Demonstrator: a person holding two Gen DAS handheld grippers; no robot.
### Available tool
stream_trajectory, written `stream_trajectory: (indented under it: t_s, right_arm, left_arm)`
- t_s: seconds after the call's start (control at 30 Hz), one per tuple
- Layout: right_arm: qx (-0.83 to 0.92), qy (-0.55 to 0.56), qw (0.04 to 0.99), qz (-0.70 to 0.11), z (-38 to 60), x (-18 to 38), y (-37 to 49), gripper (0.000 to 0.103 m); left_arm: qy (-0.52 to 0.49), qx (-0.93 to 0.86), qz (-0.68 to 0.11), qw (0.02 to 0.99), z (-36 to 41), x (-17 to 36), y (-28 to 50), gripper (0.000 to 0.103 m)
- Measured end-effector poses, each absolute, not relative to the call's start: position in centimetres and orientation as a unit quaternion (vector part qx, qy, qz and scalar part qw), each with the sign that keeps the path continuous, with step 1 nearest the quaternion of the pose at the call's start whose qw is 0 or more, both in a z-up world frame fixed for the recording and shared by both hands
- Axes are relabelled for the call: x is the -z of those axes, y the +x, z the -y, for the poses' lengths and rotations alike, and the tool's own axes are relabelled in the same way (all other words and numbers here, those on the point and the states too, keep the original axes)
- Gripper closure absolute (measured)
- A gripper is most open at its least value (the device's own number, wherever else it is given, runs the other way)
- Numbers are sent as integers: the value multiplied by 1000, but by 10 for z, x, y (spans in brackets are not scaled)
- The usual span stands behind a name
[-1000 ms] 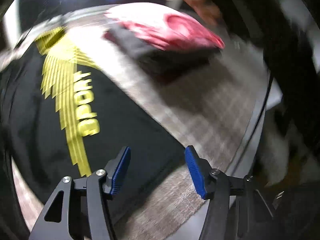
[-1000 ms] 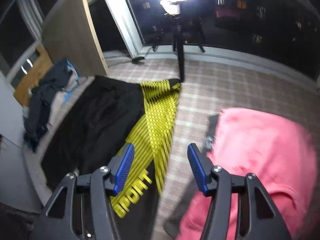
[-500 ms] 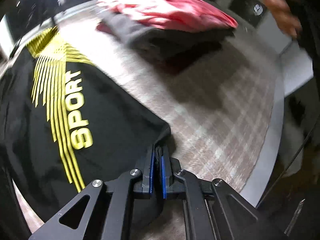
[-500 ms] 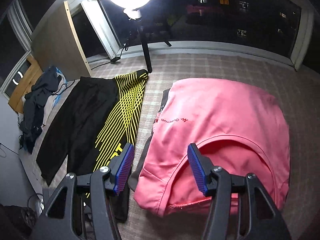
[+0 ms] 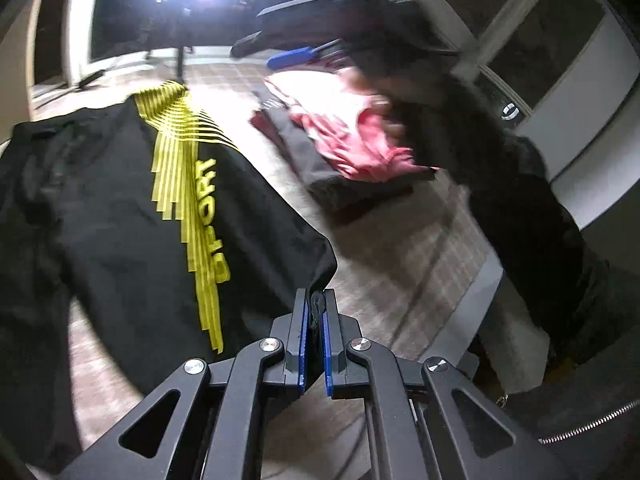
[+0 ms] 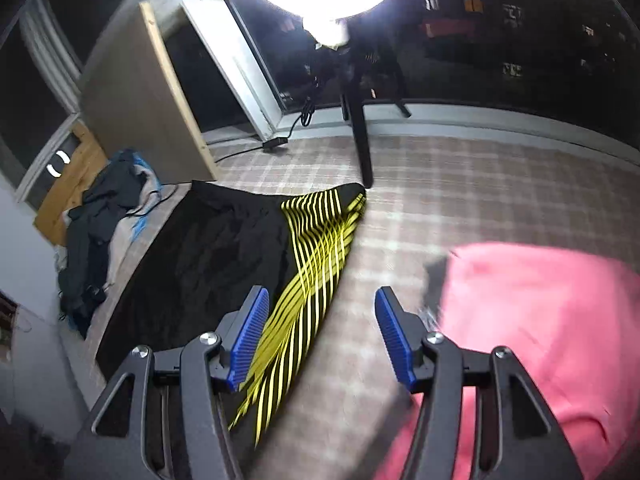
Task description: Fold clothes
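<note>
Black sports garment with yellow stripes and yellow lettering (image 5: pixel 120 208) lies spread across the checked beige cloth surface (image 5: pixel 400 264); one corner of it is lifted off that surface. Left gripper (image 5: pixel 316 312): blue-padded fingers (image 5: pixel 303 332) pressed together on that black corner, a bunched hem visible between the pads. From the right wrist view the same garment (image 6: pixel 208 264) sits left of centre, its striped panel running toward the camera. Right gripper (image 6: pixel 320 332): fingers spread wide, holding nothing, above the bare check cloth between the black garment and a pink folded top (image 6: pixel 540 320). Pink top rests on a dark grey garment (image 5: pixel 320 168), apart from the black one. A person's dark sleeve (image 5: pixel 512 176) crosses the right of the left wrist view, blurred. Beyond the surface: bright ring light on a black stand (image 6: pixel 360 136), dark window glass (image 6: pixel 500 40), heap of dark clothes (image 6: pixel 96 232) at far left.
</note>
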State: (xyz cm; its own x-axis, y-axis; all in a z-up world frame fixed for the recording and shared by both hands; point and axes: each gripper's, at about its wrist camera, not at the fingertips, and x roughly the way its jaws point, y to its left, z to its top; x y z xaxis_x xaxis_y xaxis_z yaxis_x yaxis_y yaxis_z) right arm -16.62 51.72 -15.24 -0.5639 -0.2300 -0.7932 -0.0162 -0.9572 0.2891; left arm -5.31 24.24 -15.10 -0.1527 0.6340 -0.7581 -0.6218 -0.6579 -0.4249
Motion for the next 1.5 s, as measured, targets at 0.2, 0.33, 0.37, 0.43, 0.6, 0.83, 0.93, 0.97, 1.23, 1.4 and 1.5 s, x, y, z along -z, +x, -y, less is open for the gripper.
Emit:
stream_trajectory:
  t_s: [0.2,0.33,0.37,0.43,0.6,0.83,0.93,0.97,1.23,1.4,1.5]
  right_arm:
    - [850,504,-8,155,-504,212,-231,48]
    - [818,527,35,228,-506,252,-248,71]
    - [812,527,55,246,-506,257,-246,91]
    - [810,534,67,235,-503,253,-234,100]
    - [825,549,24,134,-501,224,-199,93]
    - [860,481,-37,166,-519,210,-239,43]
    - [844,496,-51,196,-530,231,-266,43]
    - [838,501,-45,212,-532,240,-275,43]
    - [842,488,10,231,-532,245,-286,94]
    - [872,432,-23,229,-542,215,-276,71]
    - [868,449,-44,206,-540,216,-267,56]
  left_arm:
    - [-505,-754,18,420,-226,152,-60,98]
    - [-503,-741,16,444,-212,149,-60,98]
    - [-502,-738,16,450,-208,148,-60,98]
    - [-501,-731,15,463,-202,146,-59,98]
    - [-507,-716,13,480,-186,149,-61,98]
    - [-522,-703,-3,482,-180,158,-55,98]
    - [-528,-702,-14,478,-181,159,-50,98]
    - [-530,-702,-16,476,-180,161,-49,98]
    - [-542,-704,-12,460,-175,168,-50,98]
    - [-545,-700,-16,462,-178,175,-52,98]
    - [-543,-701,-14,462,-179,175,-54,98]
